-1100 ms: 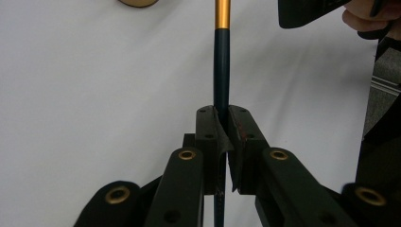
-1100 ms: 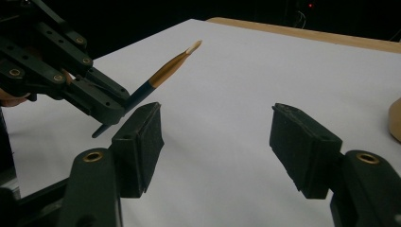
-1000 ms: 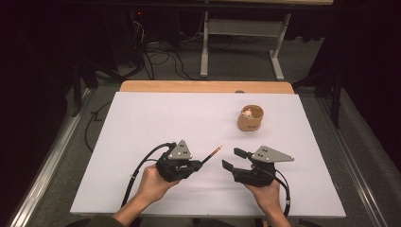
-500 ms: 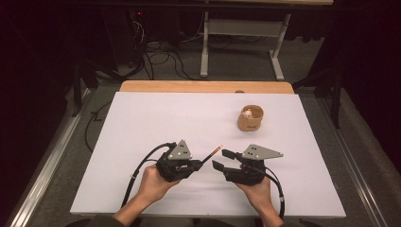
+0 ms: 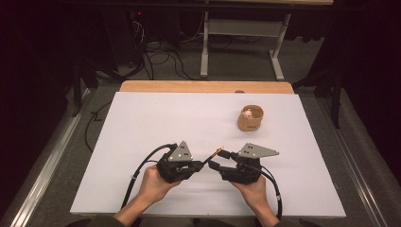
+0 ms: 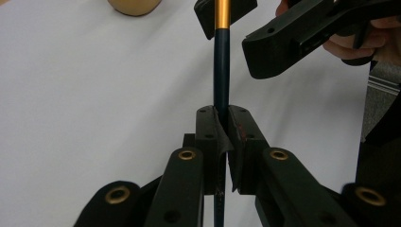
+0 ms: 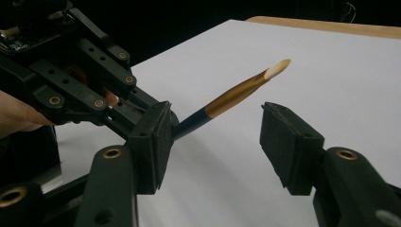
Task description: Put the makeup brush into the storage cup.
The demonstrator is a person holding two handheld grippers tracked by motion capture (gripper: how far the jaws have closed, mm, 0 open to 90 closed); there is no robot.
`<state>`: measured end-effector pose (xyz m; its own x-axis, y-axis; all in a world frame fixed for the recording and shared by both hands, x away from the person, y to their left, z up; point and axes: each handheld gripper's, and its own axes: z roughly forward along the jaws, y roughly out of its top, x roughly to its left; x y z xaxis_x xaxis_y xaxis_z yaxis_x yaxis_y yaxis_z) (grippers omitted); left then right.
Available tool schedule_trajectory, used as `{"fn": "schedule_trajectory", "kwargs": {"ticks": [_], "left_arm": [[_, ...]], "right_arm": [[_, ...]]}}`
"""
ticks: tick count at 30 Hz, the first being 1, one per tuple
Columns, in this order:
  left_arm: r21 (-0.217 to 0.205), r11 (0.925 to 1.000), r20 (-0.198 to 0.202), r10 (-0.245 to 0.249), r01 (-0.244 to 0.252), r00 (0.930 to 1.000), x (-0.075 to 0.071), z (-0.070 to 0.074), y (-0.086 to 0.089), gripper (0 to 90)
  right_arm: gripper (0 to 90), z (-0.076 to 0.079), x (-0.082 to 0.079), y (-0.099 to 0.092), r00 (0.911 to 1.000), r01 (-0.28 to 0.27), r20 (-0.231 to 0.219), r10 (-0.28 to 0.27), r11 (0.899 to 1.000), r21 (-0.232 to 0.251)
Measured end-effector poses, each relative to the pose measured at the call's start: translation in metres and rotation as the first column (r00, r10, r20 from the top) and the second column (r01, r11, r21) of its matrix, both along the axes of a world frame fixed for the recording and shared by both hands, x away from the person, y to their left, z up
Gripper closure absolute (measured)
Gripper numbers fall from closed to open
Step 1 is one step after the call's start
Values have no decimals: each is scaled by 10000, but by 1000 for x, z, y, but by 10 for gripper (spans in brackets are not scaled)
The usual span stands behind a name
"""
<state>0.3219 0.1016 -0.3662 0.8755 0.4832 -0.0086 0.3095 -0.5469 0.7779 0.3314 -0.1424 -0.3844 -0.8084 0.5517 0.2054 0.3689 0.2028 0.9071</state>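
The left gripper (image 5: 202,165) is clamped on the dark blue handle of a slim makeup brush with a gold ferrule and pale tip (image 6: 221,71), which points toward two o'clock above the white table sheet (image 5: 156,118). The right gripper (image 5: 218,160), just beside it at three o'clock, has been narrowing its jaws; they stand apart on either side of the gold ferrule (image 7: 231,98), pads not pressing it. A small round tan cup (image 5: 250,118) sits at one o'clock, well apart.
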Motion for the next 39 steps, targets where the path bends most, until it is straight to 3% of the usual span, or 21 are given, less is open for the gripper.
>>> {"fn": "schedule_trajectory", "kwargs": {"ticks": [16,25,39], "left_arm": [[80,10000,68,-53,52,10000,-1,-2,-3,836],[166,9999,184,-41,38,9998,-2,-3,-4,836],[499,9987,756,-4,-33,9971,-6,-3,-6,835]], "right_arm": [[578,-4,5,5,9973,-377,-608,399,9986,384],[621,-4,5,5,9965,-476,-661,507,9977,483],[673,-4,5,4,9949,-609,-774,653,9964,584]]}}
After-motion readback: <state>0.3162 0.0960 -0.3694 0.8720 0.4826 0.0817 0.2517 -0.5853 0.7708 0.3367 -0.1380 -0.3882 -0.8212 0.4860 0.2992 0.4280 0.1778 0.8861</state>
